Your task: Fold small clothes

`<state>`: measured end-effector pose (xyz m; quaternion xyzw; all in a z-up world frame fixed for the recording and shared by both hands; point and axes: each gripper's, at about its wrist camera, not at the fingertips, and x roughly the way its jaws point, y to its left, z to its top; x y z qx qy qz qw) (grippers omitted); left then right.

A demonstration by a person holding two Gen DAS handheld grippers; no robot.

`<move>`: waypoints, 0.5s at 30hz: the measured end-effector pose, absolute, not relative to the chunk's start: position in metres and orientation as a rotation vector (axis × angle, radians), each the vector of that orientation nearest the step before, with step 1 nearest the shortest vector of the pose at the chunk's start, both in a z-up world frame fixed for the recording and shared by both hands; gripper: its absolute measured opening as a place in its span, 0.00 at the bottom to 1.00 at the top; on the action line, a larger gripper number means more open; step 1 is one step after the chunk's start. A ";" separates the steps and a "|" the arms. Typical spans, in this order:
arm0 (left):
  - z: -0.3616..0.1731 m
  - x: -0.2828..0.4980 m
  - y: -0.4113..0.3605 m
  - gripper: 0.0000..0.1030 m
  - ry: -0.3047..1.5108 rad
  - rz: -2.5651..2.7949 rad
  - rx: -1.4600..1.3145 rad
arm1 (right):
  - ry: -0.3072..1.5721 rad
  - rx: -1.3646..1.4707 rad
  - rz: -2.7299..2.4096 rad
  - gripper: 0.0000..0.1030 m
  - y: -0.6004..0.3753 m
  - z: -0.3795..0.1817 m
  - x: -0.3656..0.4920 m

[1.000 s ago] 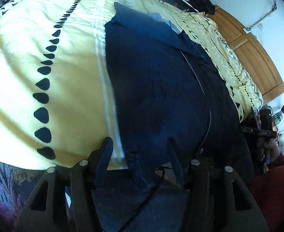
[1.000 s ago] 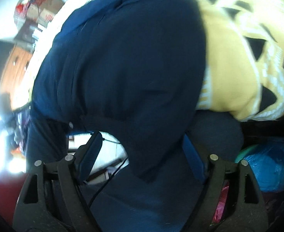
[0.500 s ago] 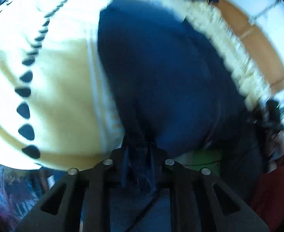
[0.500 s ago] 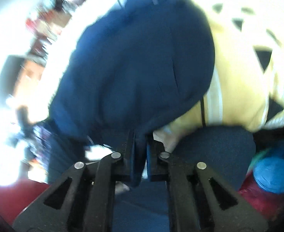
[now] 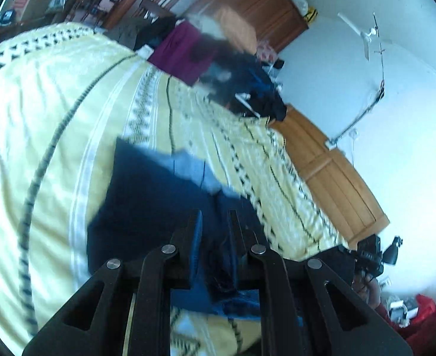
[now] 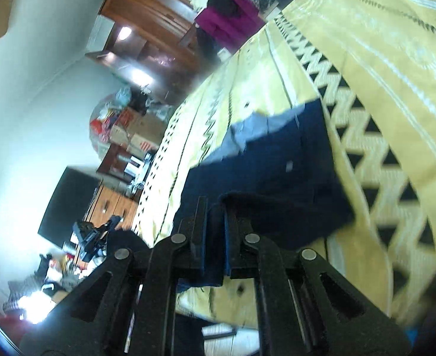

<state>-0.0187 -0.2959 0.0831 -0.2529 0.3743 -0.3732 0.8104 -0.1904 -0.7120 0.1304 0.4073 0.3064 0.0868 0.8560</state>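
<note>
A bed (image 5: 54, 112) covered by a pale yellow bedspread (image 6: 381, 68) with white stripes and rows of black triangles. A dark navy garment (image 5: 146, 195) lies on it, partly folded — a lighter blue patch at its far edge. Further back, a heap of clothes (image 5: 218, 62) — maroon, black, white.

Yellow bedspread (image 5: 54, 124) (patterned), wooden wardrobe (image 5: 247, 3)

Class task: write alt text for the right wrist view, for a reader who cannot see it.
The right gripper is shut on a fold of a navy garment lying on a yellow bedspread with black zigzag bands. Behind the bed stand a dark wooden wardrobe, cardboard boxes and general room clutter.
</note>
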 end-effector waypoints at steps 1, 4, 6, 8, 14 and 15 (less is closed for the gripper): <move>0.087 0.001 -0.302 0.15 0.789 -0.787 -0.545 | 0.655 0.859 0.180 0.08 -0.720 0.128 -0.173; 0.089 0.064 -0.311 0.15 0.789 -0.754 -0.559 | 0.704 0.826 0.152 0.08 -0.743 0.117 -0.113; 0.076 0.105 -0.305 0.15 0.819 -0.725 -0.504 | 0.728 0.811 0.112 0.08 -0.757 0.104 -0.077; 0.056 0.139 -0.318 0.13 0.879 -0.672 -0.471 | 0.782 0.797 0.061 0.08 -0.774 0.080 -0.039; 0.001 0.162 -0.322 0.24 0.981 -0.626 -0.327 | 0.940 0.817 -0.035 0.19 -0.807 -0.008 0.021; -0.008 0.162 -0.322 0.24 1.004 -0.596 -0.281 | 0.927 0.868 -0.035 0.21 -0.812 -0.018 0.019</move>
